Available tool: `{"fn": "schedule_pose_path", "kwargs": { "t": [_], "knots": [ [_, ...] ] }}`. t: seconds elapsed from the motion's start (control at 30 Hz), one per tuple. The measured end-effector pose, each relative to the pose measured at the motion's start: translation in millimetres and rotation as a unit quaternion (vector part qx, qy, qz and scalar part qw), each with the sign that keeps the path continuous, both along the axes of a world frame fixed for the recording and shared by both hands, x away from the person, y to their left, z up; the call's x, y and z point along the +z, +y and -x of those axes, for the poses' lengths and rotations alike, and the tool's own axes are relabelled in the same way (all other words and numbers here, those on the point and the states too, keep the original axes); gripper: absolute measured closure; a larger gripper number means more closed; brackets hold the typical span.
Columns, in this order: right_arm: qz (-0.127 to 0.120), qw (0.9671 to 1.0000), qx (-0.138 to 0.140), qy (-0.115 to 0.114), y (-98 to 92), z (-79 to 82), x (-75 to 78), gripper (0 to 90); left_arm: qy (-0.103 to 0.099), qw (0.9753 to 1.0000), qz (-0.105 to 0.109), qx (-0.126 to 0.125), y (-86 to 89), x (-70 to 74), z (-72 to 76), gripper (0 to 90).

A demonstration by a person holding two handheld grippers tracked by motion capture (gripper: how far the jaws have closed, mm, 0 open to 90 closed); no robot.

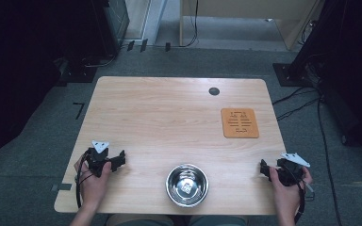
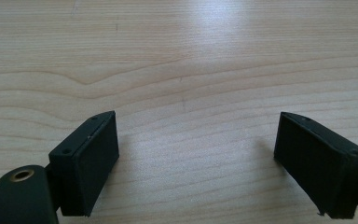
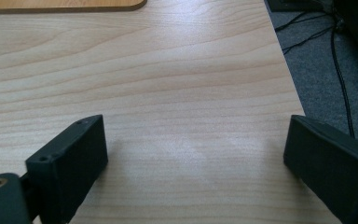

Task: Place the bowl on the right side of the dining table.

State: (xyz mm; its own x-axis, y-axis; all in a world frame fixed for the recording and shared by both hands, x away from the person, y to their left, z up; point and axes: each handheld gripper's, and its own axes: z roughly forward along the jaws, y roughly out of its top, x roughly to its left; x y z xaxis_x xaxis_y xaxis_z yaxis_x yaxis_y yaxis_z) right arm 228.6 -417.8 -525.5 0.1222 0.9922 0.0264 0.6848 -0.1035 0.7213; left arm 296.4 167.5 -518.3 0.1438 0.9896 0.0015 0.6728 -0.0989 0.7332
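Note:
A shiny steel bowl stands empty at the middle of the table's near edge. An orange slotted mat lies flat at the right rear; its near edge crosses the top of the right gripper view. My left gripper rests low over the table's near left part, held by a hand, and its jaws stand wide apart over bare wood. My right gripper sits by the near right edge, also open with nothing between its jaws.
The wooden table has a dark round grommet near its far edge. Grey carpet with cables lies off the right side, where the table's right edge runs close to my right gripper. Dark equipment stands at both rear corners.

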Motion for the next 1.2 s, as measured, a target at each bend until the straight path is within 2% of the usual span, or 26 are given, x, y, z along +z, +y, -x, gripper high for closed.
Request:
{"fn": "schedule_pose_path", "kwargs": {
  "t": [0.13,0.67,0.8,0.83,0.87,0.97,1.2],
  "knots": [
    [-0.002,0.9999,-0.009,0.008,0.6,-7.6,-0.4,0.2,0.000,1.0000,0.000,-0.001,0.4,0.0,1.1,13.5],
    [-0.003,0.9998,-0.018,0.008,4.6,-5.4,-0.3,1.0,0.000,1.0000,0.000,-0.004,0.3,0.0,1.8,13.5],
    [0.007,0.9993,-0.037,-0.009,5.9,-2.2,2.1,8.9,0.000,1.0000,0.000,-0.004,0.4,0.0,1.9,13.5],
    [0.002,0.9991,-0.038,-0.019,6.8,-1.5,4.9,11.2,0.000,1.0000,0.000,-0.004,0.4,0.0,1.9,13.5],
    [0.002,0.9991,-0.038,-0.019,6.8,-1.5,4.9,11.2,0.000,1.0000,0.000,-0.004,0.4,0.0,1.9,13.5],
    [-0.001,0.9989,-0.032,-0.033,12.4,-0.4,12.0,12.1,0.000,1.0000,0.001,-0.004,0.3,-0.1,2.4,13.5],
    [-0.009,0.9989,-0.016,-0.043,25.0,0.6,19.4,12.2,-0.001,1.0000,0.001,-0.004,0.4,-0.1,2.5,13.5]
  ]
}}
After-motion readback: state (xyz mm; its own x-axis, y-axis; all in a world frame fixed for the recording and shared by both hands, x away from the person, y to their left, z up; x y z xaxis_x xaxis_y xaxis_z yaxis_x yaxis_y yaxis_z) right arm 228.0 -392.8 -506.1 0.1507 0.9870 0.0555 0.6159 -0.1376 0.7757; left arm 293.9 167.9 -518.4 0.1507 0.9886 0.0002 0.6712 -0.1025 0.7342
